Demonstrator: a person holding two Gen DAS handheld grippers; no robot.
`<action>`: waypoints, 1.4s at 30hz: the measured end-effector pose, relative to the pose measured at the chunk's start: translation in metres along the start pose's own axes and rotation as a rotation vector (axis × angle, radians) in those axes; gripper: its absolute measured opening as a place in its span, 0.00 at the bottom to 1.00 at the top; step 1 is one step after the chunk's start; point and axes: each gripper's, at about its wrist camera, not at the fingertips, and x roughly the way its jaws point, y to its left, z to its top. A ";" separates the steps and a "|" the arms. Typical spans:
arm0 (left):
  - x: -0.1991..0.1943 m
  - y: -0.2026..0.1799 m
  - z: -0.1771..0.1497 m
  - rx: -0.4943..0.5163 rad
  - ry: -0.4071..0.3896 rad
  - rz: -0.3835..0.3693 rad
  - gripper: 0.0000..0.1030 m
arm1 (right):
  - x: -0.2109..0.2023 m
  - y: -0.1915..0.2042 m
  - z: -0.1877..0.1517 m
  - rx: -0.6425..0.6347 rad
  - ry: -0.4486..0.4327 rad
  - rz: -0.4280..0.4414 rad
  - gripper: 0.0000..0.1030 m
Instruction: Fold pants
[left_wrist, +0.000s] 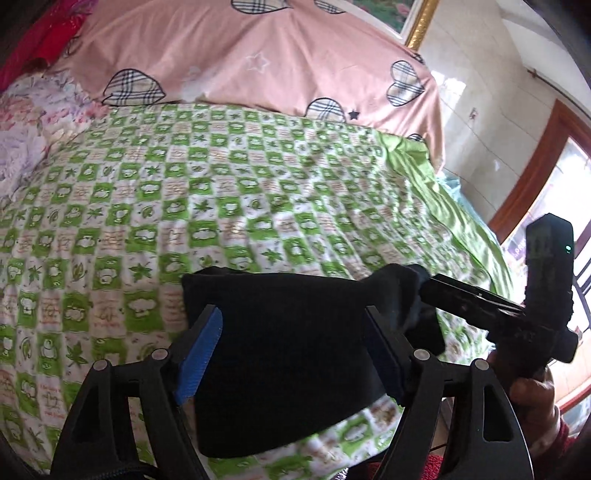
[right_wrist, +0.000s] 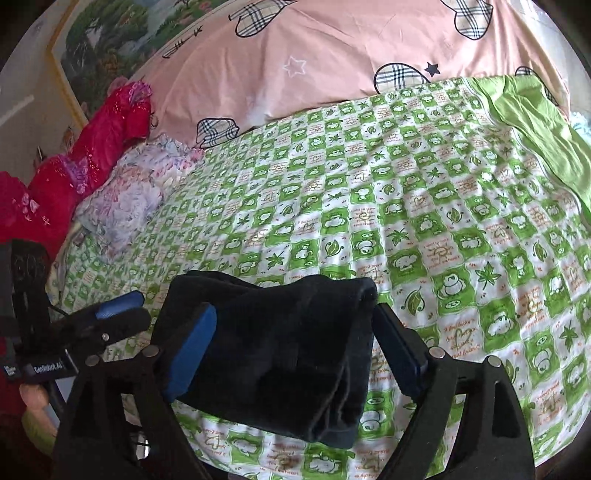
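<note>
Left wrist view: left gripper (left_wrist: 291, 354) spread apart over the folded black pants (left_wrist: 280, 354), near edge of the bed (left_wrist: 258, 192); right gripper (left_wrist: 428, 284) pinches a corner. Right wrist view: right gripper (right_wrist: 291, 343) wide, straddling the bundle; flatten edges square before releasing.

Pants (right_wrist: 280, 354) on the bed (right_wrist: 424, 206), lying between the open fingers of the right gripper (right_wrist: 295, 343). Left gripper (right_wrist: 114, 321) just left of it. Pillow (right_wrist: 332, 55) far ahead, beyond both.
</note>
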 end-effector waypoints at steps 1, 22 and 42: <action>0.002 0.002 0.001 -0.004 0.003 0.011 0.76 | 0.003 -0.002 -0.001 0.009 0.004 -0.001 0.86; 0.038 0.044 -0.012 -0.117 0.117 0.018 0.83 | 0.035 -0.052 -0.039 0.203 0.146 0.147 0.90; 0.059 0.073 -0.029 -0.331 0.145 -0.188 0.61 | 0.055 -0.057 -0.048 0.270 0.169 0.262 0.70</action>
